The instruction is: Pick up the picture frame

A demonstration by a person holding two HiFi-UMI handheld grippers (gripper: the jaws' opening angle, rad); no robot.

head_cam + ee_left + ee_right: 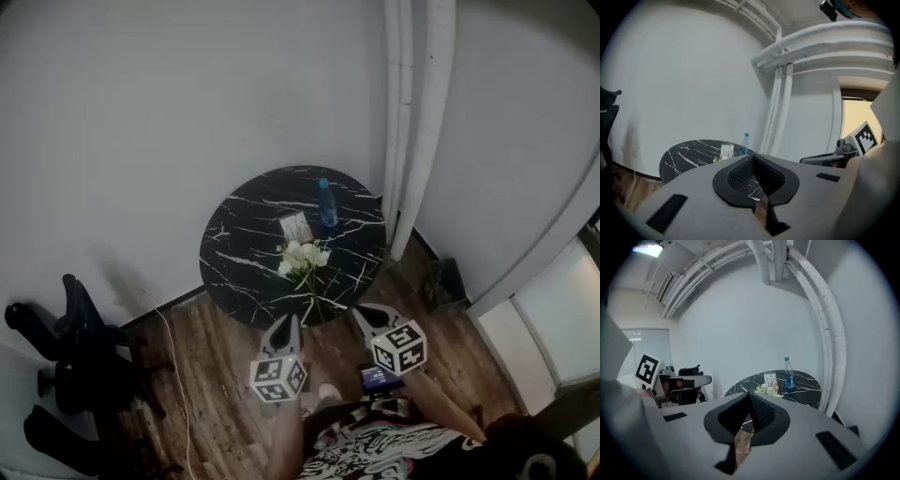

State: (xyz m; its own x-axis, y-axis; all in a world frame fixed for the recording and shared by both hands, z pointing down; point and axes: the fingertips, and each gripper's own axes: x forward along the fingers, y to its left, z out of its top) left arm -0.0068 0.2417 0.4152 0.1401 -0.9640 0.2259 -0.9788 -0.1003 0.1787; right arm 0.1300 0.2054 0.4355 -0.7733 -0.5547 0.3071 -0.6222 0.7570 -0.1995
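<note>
A small white picture frame (295, 227) stands upright near the middle of a round black marble table (239, 253). It also shows in the left gripper view as the frame (726, 151) and in the right gripper view as the frame (769, 379). My left gripper (292, 322) is shut and empty, short of the table's near edge. My right gripper (359, 310) is shut and empty too, just at that edge. In their own views the left gripper (753, 156) and right gripper (747, 394) show jaws pressed together.
White flowers (302, 258) lie in front of the frame and a blue bottle (327, 207) stands right of it. White pipes (422, 122) run up the wall at the right. A black office chair (70, 361) stands at the left on the wood floor.
</note>
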